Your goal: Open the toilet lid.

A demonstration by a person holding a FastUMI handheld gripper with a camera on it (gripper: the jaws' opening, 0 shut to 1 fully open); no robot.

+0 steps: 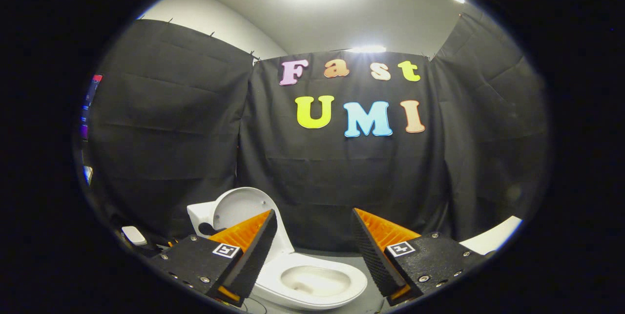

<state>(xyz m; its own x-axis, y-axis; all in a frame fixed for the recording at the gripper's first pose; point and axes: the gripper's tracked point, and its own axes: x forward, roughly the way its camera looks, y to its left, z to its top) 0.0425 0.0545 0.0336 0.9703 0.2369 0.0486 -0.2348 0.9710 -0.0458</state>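
A small white toilet [312,282] stands on the grey floor just ahead of my fingers, its bowl showing between them. Its lid [239,209] is raised, leaning back to the left behind the left finger [254,250], with the seat rim and the inside of the bowl in plain sight. My gripper [315,219] is open, the jaws set wide apart with nothing between them. The right finger [371,250] stands clear of the toilet.
Black cloth walls close the booth behind and on both sides of the toilet. A small white object [133,235] lies low at the left. A white curved edge [493,238] shows low at the right, beyond the right finger.
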